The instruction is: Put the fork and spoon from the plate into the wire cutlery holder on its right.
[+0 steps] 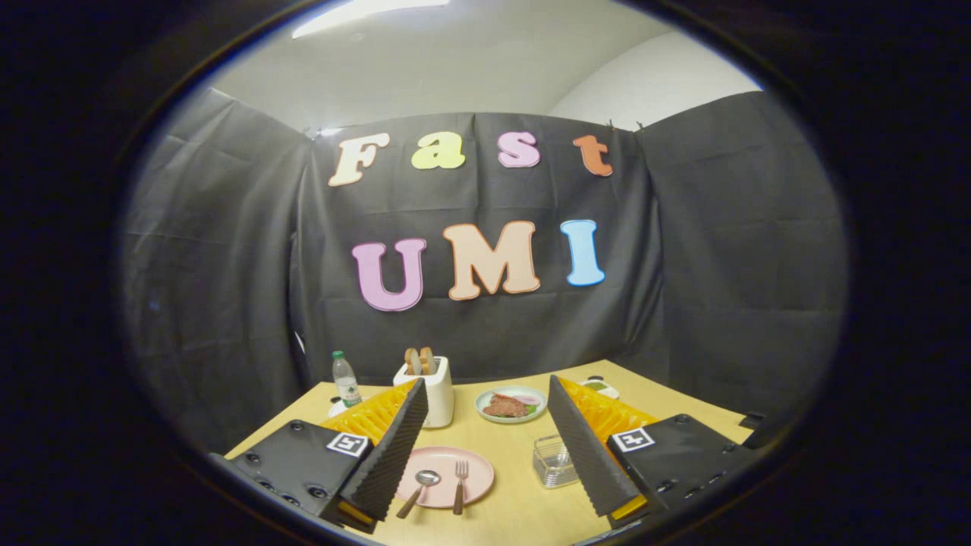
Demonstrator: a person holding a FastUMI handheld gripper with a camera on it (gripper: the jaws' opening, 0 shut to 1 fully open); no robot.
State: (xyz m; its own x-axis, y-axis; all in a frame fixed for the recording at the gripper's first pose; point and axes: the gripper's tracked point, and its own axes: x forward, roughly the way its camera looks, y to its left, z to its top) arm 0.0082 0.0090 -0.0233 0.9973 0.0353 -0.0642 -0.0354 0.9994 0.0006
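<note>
A pink plate [479, 470] lies on the wooden table between my two fingers, nearer the left one. On it rest a spoon [419, 489] and, to its right, a fork [460, 485], both with brown handles pointing toward me. The wire cutlery holder [552, 461] stands just right of the plate, partly behind my right finger [588, 451]. My gripper [489, 474] hovers above the table, open wide, with nothing between its fingers.
A white toaster [436, 390] with bread slices stands beyond the left finger, and a water bottle [346, 379] is left of it. A green plate of food [511, 404] sits at the table's middle back. A small dish [601, 387] lies at the far right.
</note>
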